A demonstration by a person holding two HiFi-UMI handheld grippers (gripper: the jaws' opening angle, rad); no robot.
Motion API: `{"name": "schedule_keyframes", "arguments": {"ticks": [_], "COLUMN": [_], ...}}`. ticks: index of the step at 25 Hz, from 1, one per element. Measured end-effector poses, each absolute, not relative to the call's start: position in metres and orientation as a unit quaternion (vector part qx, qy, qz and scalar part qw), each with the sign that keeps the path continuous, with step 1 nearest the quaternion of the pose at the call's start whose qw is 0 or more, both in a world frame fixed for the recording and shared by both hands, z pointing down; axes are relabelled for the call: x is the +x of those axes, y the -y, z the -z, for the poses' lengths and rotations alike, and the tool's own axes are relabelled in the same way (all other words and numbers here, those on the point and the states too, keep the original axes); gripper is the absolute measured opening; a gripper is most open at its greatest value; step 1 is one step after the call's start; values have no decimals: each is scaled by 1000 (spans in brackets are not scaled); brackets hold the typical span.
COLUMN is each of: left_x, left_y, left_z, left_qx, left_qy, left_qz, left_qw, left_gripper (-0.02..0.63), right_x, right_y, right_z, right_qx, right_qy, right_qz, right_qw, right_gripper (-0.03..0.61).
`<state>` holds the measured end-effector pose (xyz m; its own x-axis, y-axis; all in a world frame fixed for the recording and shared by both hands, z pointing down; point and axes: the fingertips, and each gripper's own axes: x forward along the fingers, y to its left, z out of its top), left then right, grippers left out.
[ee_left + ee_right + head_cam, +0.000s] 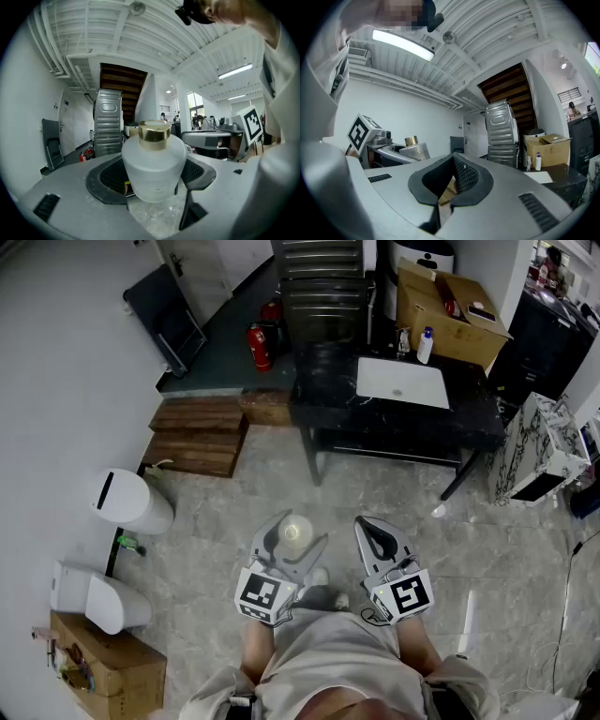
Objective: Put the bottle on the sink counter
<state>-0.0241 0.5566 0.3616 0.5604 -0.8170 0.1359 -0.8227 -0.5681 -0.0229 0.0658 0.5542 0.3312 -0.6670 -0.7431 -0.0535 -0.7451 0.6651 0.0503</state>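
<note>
Jaws of the left gripper [152, 180] stand wide apart and clasp the bottle [153, 164], one dark pad pressing each side of its frosted white body. The bottle sits upright between them, its gold cap [153, 135] rising above the pads at 12 o'clock and its base down in the throat of the gripper. Jaws of the right gripper [452, 168] are clenched together with their dark pads meeting at the tips, and nothing is between them.

From the head view, both grippers are held side by side over the grey floor [487, 549], the left one at 9 o'clock of the right, close together but not touching. Seen from above, the bottle shows as a pale round top between the left jaws, at 12 o'clock of that gripper's marker cube [262, 594].

A black surface [328, 399] with a white sink [403, 382] let into it stands well apart from the bottle, at about 1 o'clock of the grippers. On its far edge a small bottle [425, 346] with a blue top stands just beside an open cardboard box [450, 310].
</note>
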Motion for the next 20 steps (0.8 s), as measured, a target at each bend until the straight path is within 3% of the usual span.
{"name": "schedule_keyframes", "arguments": {"ticks": [20], "left_x": [-25], "left_y": [-508], "left_z": [-360], "left_qx": [887], "left_qy": [457], "left_qz": [-67], "left_qw": [23], "left_gripper": [328], "right_x": [62], "right_y": [-505], "right_z": [-338], "right_qx": [-412], "right_qy": [-910], "right_qz": [-30], "right_qw": [22], "right_gripper": [-3]}}
